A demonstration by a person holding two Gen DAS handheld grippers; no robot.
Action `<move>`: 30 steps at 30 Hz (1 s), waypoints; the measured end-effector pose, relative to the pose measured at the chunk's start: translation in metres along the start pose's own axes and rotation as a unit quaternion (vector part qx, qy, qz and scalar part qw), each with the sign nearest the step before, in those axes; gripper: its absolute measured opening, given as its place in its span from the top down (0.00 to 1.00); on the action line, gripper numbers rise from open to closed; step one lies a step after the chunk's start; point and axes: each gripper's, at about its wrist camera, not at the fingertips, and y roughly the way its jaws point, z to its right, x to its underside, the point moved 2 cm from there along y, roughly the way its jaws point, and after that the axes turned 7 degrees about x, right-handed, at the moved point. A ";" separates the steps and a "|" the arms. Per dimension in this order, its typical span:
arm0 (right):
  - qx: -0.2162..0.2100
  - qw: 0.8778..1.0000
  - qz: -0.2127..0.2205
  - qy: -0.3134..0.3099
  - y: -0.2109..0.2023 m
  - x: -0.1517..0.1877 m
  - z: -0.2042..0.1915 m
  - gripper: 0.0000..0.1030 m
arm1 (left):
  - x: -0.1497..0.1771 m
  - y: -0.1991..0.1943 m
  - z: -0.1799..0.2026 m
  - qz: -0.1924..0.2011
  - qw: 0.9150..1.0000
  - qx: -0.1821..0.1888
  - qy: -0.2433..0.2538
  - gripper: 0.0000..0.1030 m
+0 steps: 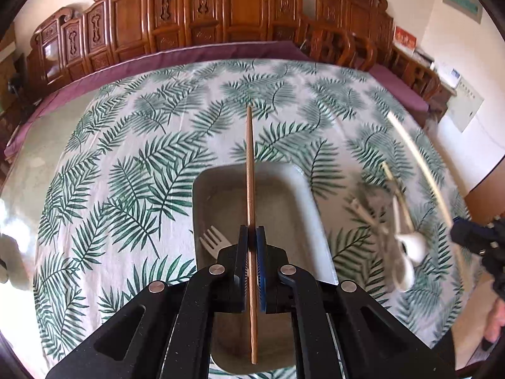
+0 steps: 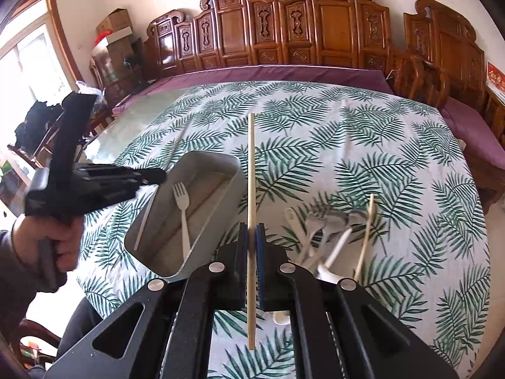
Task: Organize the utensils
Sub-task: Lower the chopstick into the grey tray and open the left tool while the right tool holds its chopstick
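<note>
Left tongs (image 1: 251, 237) clamp a brown chopstick (image 1: 250, 164) mid-length; right tongs (image 2: 251, 237) clamp a pale chopstick (image 2: 251, 173); both likely light, stiff, slippery.

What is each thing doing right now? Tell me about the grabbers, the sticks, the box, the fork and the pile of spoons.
left gripper: shut on a brown chopstick
brown chopstick: held above the tray
right gripper: shut on a pale chopstick
pale chopstick: held above the tablecloth
tray: open, a fork inside
white fork: lying in the tray
loose utensils: heaped on the tablecloth, outside the tray
</note>
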 end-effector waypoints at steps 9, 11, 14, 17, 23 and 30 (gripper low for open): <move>-0.003 1.000 0.000 -0.008 0.002 -0.001 -0.008 0.94 | 0.013 0.034 0.001 -0.032 0.999 -0.007 0.020 0.96; -0.002 1.000 -0.001 -0.008 0.002 -0.001 -0.008 0.94 | 0.017 0.041 -0.001 -0.040 0.999 -0.003 0.015 0.96; -0.001 1.000 -0.001 -0.006 0.002 -0.001 -0.007 0.94 | 0.020 0.048 -0.004 -0.051 0.999 0.004 0.006 0.96; 0.001 1.000 -0.001 -0.006 0.002 -0.002 -0.007 0.94 | 0.022 0.053 -0.002 -0.057 0.998 0.009 0.006 0.96; 0.001 1.000 -0.005 -0.010 0.007 -0.003 -0.013 0.94 | 0.021 0.054 -0.003 -0.063 0.998 0.017 -0.003 0.96; -0.007 1.000 -0.012 -0.012 0.019 -0.005 -0.031 0.94 | 0.021 0.024 -0.010 -0.039 0.999 0.023 -0.008 0.95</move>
